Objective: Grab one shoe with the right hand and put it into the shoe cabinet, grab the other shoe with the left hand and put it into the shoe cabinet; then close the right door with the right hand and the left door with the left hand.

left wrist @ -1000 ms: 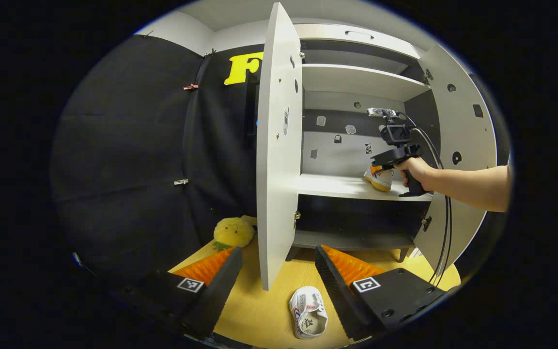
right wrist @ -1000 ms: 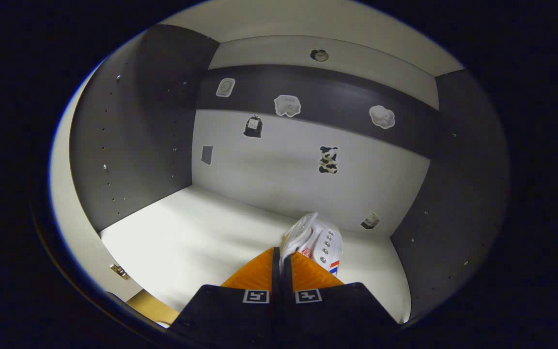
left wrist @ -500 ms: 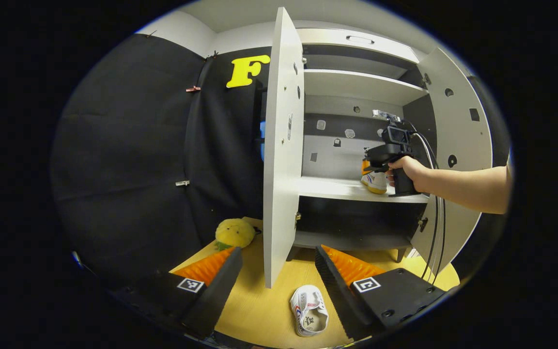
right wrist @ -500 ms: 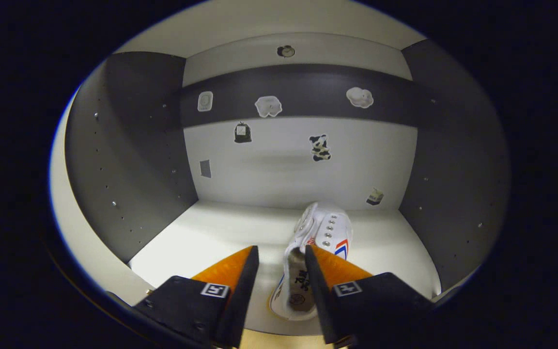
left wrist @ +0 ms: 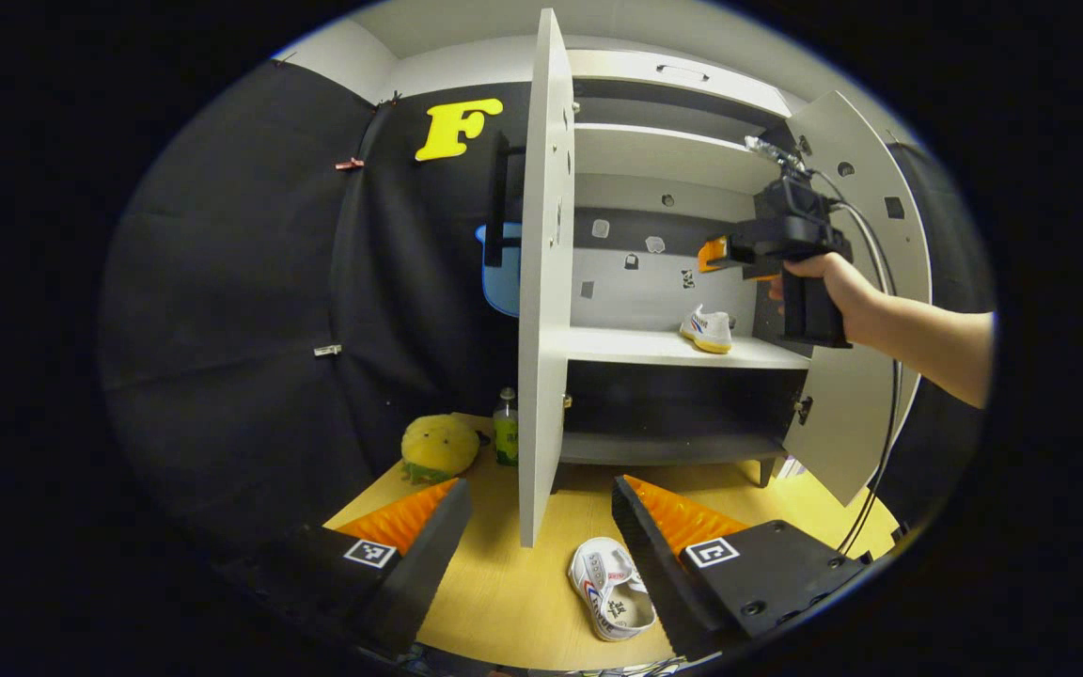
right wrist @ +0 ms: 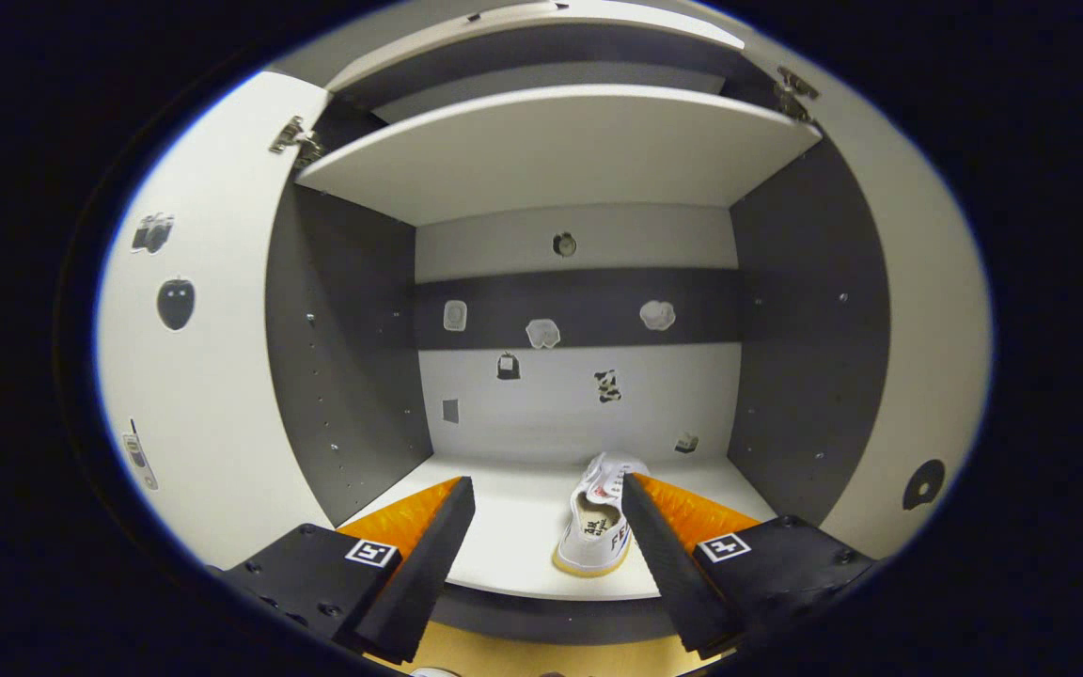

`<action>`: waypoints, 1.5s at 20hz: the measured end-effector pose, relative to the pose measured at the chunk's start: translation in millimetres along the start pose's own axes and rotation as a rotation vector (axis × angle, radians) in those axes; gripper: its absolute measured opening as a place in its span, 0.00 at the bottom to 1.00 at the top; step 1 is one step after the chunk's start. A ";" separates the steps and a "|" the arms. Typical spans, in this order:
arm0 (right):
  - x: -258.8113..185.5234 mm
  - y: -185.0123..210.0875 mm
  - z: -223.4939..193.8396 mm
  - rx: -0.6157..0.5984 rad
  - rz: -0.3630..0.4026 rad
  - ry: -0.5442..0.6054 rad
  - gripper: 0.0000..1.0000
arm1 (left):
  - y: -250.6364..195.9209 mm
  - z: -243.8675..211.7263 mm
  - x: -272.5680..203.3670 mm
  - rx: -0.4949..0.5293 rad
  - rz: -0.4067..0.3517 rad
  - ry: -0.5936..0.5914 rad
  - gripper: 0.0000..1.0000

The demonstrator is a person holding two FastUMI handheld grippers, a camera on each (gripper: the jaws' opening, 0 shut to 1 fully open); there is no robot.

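Right tongs (right wrist: 541, 527) stood wide and empty before the shoe cabinet (right wrist: 560, 150), the placed shoe (right wrist: 598, 522) resting on the shelf just beyond their tips. Left tongs (left wrist: 537, 527), also wide, hovered above the second shoe (left wrist: 612, 588) on the surface (left wrist: 504, 602).

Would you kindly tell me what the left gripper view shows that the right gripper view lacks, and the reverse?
Left gripper view alone: the second shoe lying on the wooden floor between the open left gripper jaws, a yellow plush toy, a green bottle, and a hand holding the right gripper.

Right gripper view alone: the right gripper jaws, open, and camera and apple stickers inside the left door.

Both: the first shoe resting on the middle shelf of the open cabinet.
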State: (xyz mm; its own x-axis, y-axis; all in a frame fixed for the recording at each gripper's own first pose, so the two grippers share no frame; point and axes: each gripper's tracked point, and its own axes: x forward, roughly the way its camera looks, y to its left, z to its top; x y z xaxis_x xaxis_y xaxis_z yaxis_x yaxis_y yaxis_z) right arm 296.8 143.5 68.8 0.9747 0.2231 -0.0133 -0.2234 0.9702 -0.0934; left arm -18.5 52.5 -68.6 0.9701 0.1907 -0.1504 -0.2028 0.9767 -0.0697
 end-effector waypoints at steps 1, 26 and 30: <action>-15.4 2.9 3.4 -0.019 -0.004 -0.029 1.00 | 5.0 -6.2 -0.4 0.001 -0.011 0.008 0.95; -294.2 -65.4 -163.3 0.047 -0.288 0.213 0.99 | -47.9 -226.0 49.6 0.155 -0.319 0.370 0.96; -309.8 -71.3 -169.6 0.029 -0.291 0.224 1.00 | -58.2 -250.4 71.2 0.190 -0.295 0.431 0.96</action>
State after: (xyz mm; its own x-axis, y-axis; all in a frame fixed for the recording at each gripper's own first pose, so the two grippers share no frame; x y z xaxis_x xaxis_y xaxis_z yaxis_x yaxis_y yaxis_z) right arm 12.1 -10.7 -89.3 0.9743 -0.0857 -0.2085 0.0666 0.9931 -0.0967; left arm 28.9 -15.3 -322.3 0.8316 -0.1119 -0.5439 0.1357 0.9907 0.0036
